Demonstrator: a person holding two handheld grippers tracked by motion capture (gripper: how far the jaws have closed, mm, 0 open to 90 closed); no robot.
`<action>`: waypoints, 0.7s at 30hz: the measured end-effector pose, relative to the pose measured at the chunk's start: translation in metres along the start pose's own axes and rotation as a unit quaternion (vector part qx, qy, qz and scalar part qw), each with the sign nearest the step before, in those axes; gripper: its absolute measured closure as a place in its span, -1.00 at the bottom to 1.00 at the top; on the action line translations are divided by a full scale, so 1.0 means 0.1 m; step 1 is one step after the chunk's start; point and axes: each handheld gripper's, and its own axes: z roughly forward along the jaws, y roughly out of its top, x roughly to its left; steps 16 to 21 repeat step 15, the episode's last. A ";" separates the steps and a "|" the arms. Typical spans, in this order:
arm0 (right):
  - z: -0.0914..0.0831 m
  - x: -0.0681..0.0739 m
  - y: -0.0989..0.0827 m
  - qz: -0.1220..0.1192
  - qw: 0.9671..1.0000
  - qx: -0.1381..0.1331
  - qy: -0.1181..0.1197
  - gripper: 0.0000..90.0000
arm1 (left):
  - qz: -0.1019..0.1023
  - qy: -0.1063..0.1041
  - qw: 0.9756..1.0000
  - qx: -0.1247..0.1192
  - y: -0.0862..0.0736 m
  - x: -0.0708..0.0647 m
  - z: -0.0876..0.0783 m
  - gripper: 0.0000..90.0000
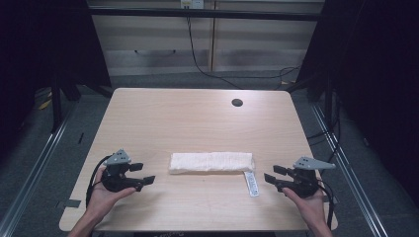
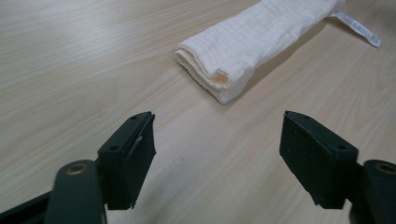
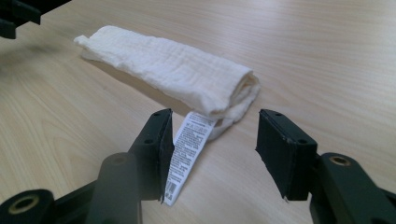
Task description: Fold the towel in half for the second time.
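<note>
white care label (image 3: 189, 154), print unreadable

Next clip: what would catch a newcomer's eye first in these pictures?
A white cloth folded into a long narrow bundle lies across the middle of the pale wooden table, with its printed care label trailing onto the wood at its right end. The left hand-held gripper and the right hand-held gripper flank it, one off each end, both with jaws open and nothing between them. Farther back, a small dark round hole marks the tabletop.
</note>
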 end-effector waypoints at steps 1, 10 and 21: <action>-0.02 -0.01 -0.03 0.000 1.000 0.001 -0.005 0.00 | 0.000 0.001 1.000 -0.004 -0.02 0.00 -0.01 -0.46; -0.20 -0.14 -0.21 0.027 0.998 -0.025 -0.052 -0.13 | -0.057 0.031 0.998 -0.020 -0.24 0.20 -0.10 -0.64; -0.13 -0.19 -0.26 0.036 0.997 -0.009 -0.062 -0.20 | -0.062 0.037 0.997 -0.031 -0.31 0.27 -0.08 -0.64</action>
